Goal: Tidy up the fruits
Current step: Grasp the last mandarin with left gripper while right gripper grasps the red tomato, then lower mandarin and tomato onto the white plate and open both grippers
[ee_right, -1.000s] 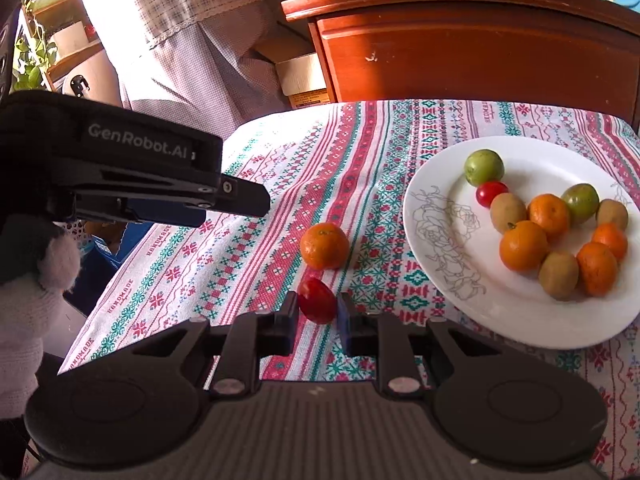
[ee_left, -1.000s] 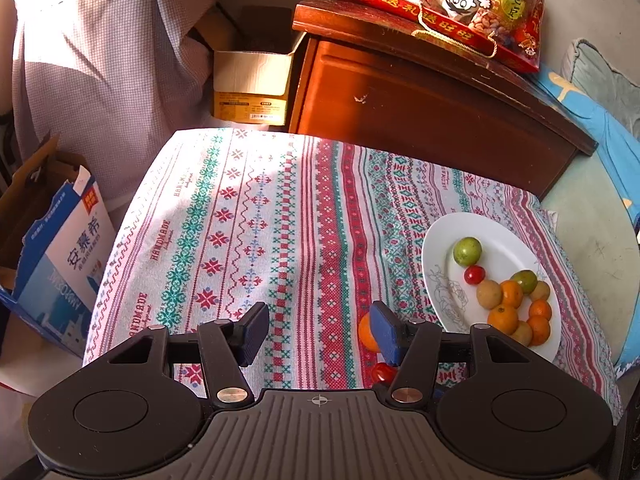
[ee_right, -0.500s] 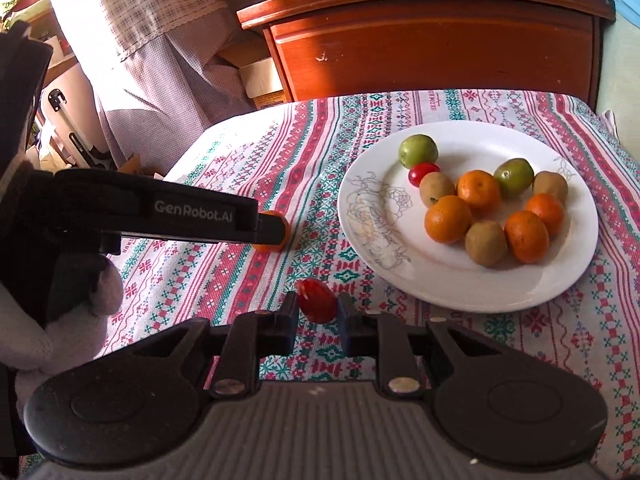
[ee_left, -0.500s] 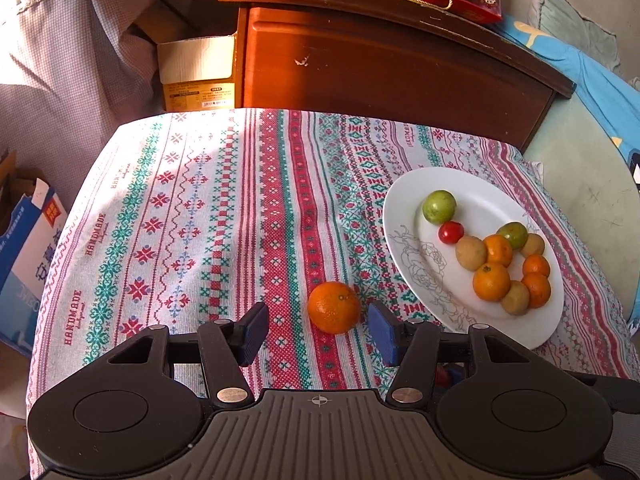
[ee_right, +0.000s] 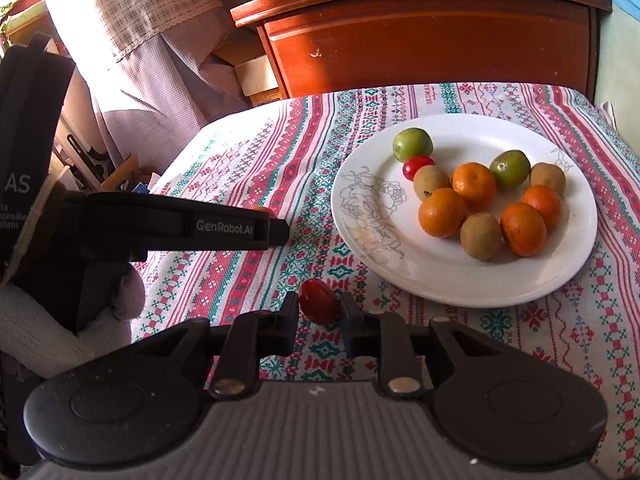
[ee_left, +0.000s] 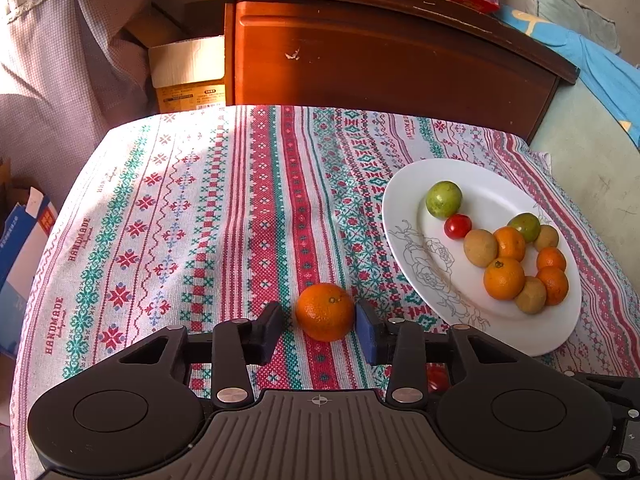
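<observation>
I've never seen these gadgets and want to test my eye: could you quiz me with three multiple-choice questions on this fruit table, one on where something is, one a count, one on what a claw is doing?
1. Where is the loose orange?
A on the wooden cabinet; B on the tablecloth, between the fingers of the left claw; C on the floor.
2. How many green fruits lie on the white plate?
A two; B four; C none.
3. What is the right claw doing?
A hanging empty; B gripping a kiwi; C gripping a small red tomato.

Answers:
1 B: the orange sits on the cloth between the fingers, which have just been closing, with a gap on one side.
2 A: one is near the far rim, one further right.
3 C: both pads press the tomato.
</observation>
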`<move>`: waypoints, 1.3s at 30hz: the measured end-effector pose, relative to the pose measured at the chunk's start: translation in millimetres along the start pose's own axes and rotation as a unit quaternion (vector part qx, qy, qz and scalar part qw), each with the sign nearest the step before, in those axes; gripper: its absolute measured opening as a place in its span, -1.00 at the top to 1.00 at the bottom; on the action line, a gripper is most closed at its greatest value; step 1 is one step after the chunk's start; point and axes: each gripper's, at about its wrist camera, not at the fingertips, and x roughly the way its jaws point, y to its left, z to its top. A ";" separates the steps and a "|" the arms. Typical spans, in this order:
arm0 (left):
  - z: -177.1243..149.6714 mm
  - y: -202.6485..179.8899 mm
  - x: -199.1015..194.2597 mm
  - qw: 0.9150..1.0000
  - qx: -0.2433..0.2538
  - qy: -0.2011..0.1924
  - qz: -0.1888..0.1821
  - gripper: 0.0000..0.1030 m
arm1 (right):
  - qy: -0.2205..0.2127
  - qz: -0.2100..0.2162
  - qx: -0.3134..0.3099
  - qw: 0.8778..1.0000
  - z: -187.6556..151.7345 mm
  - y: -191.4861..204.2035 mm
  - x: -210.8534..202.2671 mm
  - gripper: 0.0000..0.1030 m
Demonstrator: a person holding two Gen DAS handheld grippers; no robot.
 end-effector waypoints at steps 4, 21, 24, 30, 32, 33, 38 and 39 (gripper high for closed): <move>-0.9 -0.9 -1.2 1.000 0.003 -0.002 -0.003 0.45 | -0.001 -0.003 -0.007 1.000 -0.7 1.6 0.1 0.58; 31.8 3.5 -41.8 0.998 -0.006 -0.060 -0.013 0.45 | -0.100 -0.035 0.019 0.994 60.2 -39.0 -48.1 0.61; 41.1 -7.0 -50.4 0.997 0.008 -0.071 -0.028 0.45 | -0.118 -0.036 0.028 0.992 76.6 -53.3 -54.8 0.61; 55.5 -22.4 -51.0 0.996 0.027 -0.075 -0.051 0.45 | -0.139 -0.036 0.068 0.987 94.5 -85.4 -54.3 0.61; 56.4 -26.5 -44.0 0.996 0.033 -0.067 -0.054 0.45 | -0.133 -0.033 0.087 0.987 95.3 -92.9 -47.2 0.61; 55.8 -29.0 -39.2 0.996 0.033 -0.059 -0.057 0.45 | -0.128 -0.035 0.088 0.987 95.2 -95.2 -43.3 0.61; 52.1 -41.9 -20.7 0.996 0.043 -0.031 -0.065 0.45 | -0.106 -0.032 0.094 0.989 92.6 -101.4 -24.8 0.61; 51.4 -44.4 -17.8 0.996 0.047 -0.026 -0.064 0.45 | -0.103 -0.029 0.098 0.989 92.4 -102.4 -21.9 0.61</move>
